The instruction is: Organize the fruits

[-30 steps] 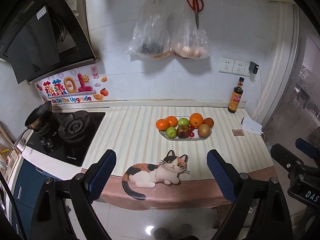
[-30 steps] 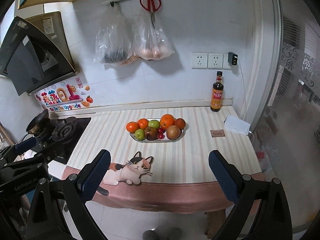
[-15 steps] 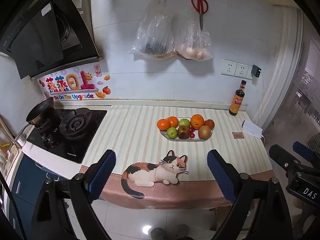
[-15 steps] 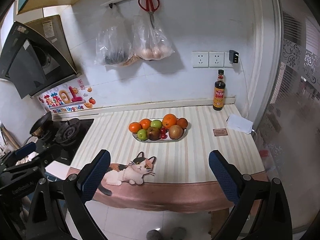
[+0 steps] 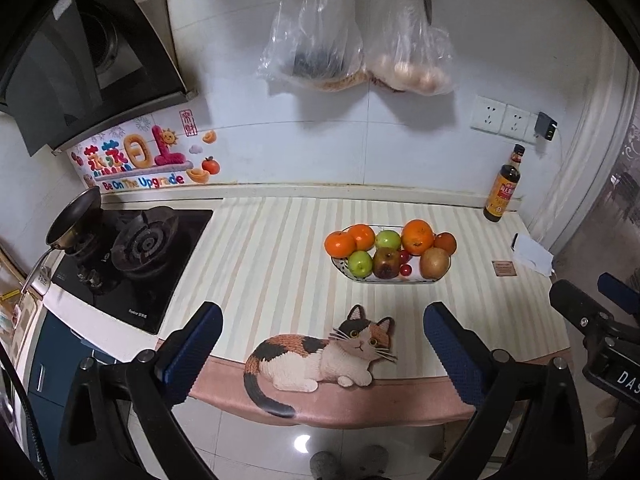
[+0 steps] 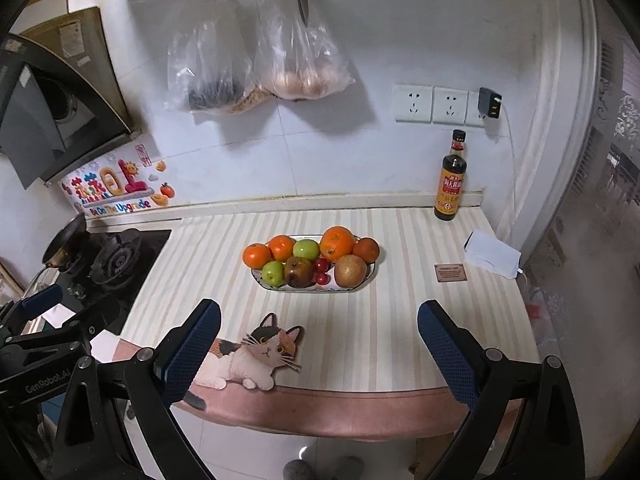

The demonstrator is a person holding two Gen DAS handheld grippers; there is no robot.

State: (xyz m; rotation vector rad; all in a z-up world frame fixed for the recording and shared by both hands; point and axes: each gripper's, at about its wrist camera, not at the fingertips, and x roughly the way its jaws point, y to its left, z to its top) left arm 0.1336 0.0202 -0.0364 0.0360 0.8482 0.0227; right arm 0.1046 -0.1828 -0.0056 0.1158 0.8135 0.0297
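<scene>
An oval plate (image 5: 360, 278) (image 6: 264, 282) on the striped counter holds several fruits: oranges (image 5: 417, 237) (image 6: 337, 242), green apples (image 5: 359, 261) (image 6: 273, 272), a dark red apple (image 5: 386, 263) (image 6: 298, 272), a brown pear (image 5: 434, 263) (image 6: 350, 270) and small red tomatoes (image 5: 405, 269) (image 6: 321, 278). My left gripper (image 5: 322, 350) is open and empty, held off the counter's front edge. My right gripper (image 6: 318, 350) is open and empty, also short of the front edge. Each gripper shows at the edge of the other's view.
A cat-shaped mat (image 5: 320, 356) (image 6: 252, 356) lies at the front edge. A gas hob (image 5: 132, 252) with a small pan (image 5: 74, 214) is at the left. A sauce bottle (image 6: 451, 178), folded paper (image 6: 492, 254) and a small card (image 6: 451, 272) are at the right. Bags and scissors hang on the wall.
Both grippers have moved closer to the counter; the plate and mat look larger. Both stay open and empty.
</scene>
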